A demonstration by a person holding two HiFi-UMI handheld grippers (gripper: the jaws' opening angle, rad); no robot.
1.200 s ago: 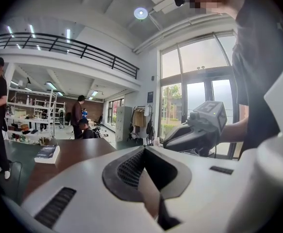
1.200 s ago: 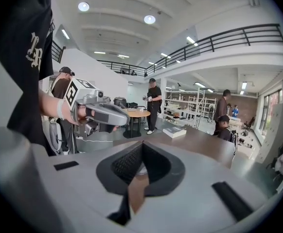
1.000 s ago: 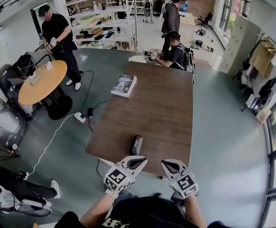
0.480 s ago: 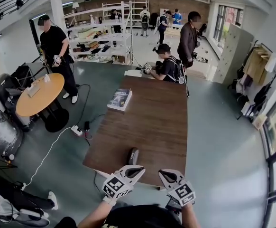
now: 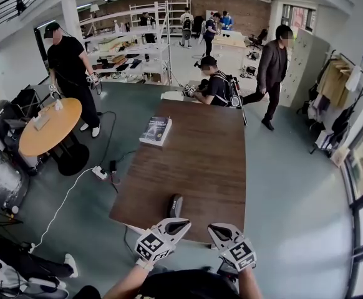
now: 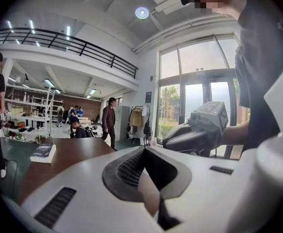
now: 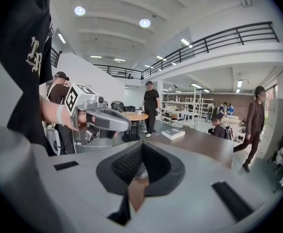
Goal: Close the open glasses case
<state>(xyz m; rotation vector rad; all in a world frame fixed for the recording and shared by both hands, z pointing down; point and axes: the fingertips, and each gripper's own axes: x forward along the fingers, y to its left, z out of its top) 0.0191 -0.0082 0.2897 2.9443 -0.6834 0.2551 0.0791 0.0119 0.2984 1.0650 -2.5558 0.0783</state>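
Grippers held side by side at the near edge of the table (image 5: 201, 157), left gripper (image 5: 183, 223) and right gripper (image 5: 213, 228) both seen with jaws together, nothing clamped, glasses case (image 5: 176, 205) laid just beyond the left gripper, book (image 5: 156, 130) placed far left.

You see: long brown table (image 5: 200, 148), wood, smooth, matt | small dark oval glasses case (image 5: 176, 205), dull, not shiny | your left gripper (image 5: 180, 225) and right gripper (image 5: 219, 230), smooth pale plastic | black pads (image 6: 129, 169), bumpy | grey-green floor (image 5: 287, 185), smooth, slightly shiny
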